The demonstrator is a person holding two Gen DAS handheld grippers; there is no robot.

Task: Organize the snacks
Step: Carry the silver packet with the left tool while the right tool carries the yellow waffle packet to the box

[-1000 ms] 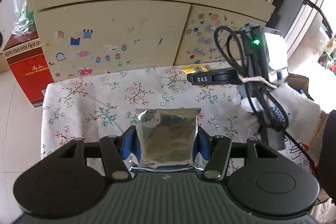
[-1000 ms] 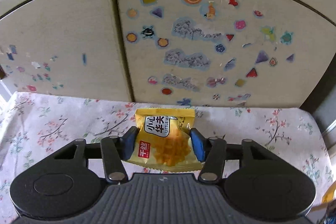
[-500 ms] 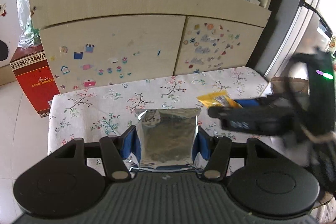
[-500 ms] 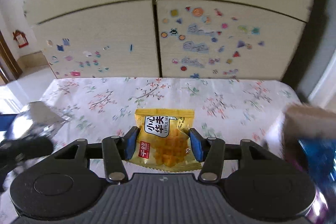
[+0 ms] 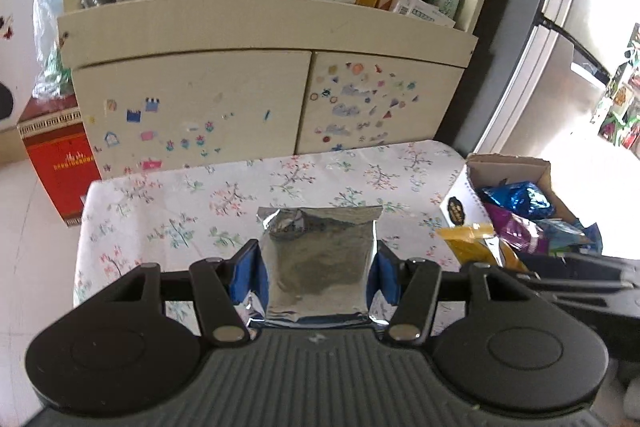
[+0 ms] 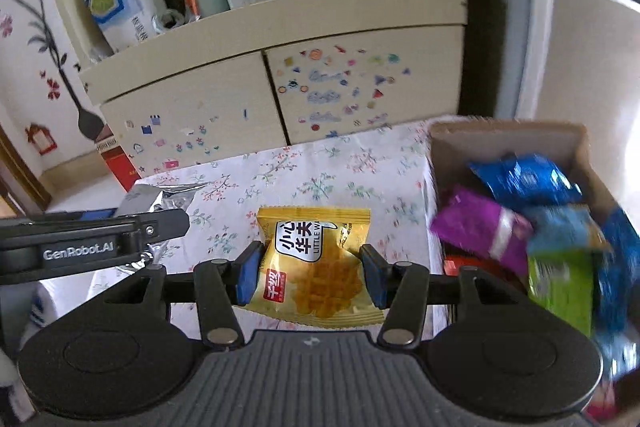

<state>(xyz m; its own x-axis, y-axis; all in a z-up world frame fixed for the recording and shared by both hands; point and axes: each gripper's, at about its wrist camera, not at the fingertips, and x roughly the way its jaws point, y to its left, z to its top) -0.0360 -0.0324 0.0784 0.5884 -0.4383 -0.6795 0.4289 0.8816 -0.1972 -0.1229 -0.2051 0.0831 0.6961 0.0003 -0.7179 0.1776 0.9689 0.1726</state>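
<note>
- Left gripper point(image 5: 318, 269), black w/ blue pads, is pinching a flat silver foil snack pouch point(image 5: 320, 259) by its two side edges; pouch is standing upright btwn the pads, held up over the white floral tablecloth point(image 5: 200, 203) w/ its top seam crumpled.
- Right gripper point(image 6: 310, 269), same build, is clamping a yellow plastic snack packet w/ black Chinese lettering point(image 6: 314, 267) by its sides; packet is sitting upright btwn the blue pads, above the cloth.
- Brown cardboard box w/ open top point(image 6: 576, 147) is sitting at the table's right edge, just right of the yellow packet in the right wrist view; inside are lying a blue foil bag point(image 6: 524, 179), a purple bag point(image 6: 480, 227) & a green packet point(image 6: 560, 287), all blurred.
- In the left wrist view the same box is showing to the right w/ the yellow packet's top poking up just beside its front corner.
- In the right wrist view the left gripper's side is crossing the left edge, silver pouch sticking up behind it.
- Beige wooden cabinet w/ sticker-covered doors point(image 5: 224, 107) is standing behind the table, its top shelf crowded w/ cartons & bottles.
- Red carton point(image 5: 60, 163) is sitting on the floor left of the table.
</note>
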